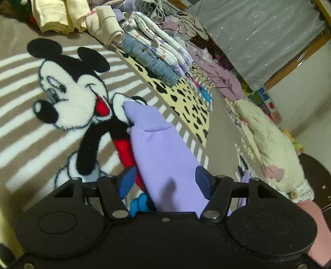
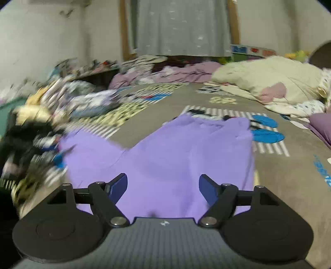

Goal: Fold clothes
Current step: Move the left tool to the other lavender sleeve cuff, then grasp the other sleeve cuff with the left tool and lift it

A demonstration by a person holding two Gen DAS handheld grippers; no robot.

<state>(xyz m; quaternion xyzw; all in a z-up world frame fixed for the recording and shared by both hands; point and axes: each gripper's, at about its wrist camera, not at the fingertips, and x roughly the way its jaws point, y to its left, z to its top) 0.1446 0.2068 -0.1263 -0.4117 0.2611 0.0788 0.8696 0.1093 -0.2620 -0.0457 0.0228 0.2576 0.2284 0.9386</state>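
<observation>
A lilac sweatshirt lies on the Mickey Mouse blanket. In the left wrist view its sleeve (image 1: 159,153) with a ribbed cuff runs forward between my left gripper's (image 1: 165,178) blue fingers, which stand wide apart just above it. In the right wrist view the garment's body (image 2: 175,157) spreads flat under my right gripper (image 2: 163,186), whose fingers are also wide apart over the cloth. Neither gripper holds the fabric.
The blanket (image 1: 24,115) covers the bed. A row of folded clothes (image 1: 157,62) lies along the far side, cream garments (image 1: 62,16) at the back left. A cream quilt (image 2: 269,80) and purple bedding (image 2: 186,72) sit at the far end. A dark stool (image 1: 314,178) stands on the right.
</observation>
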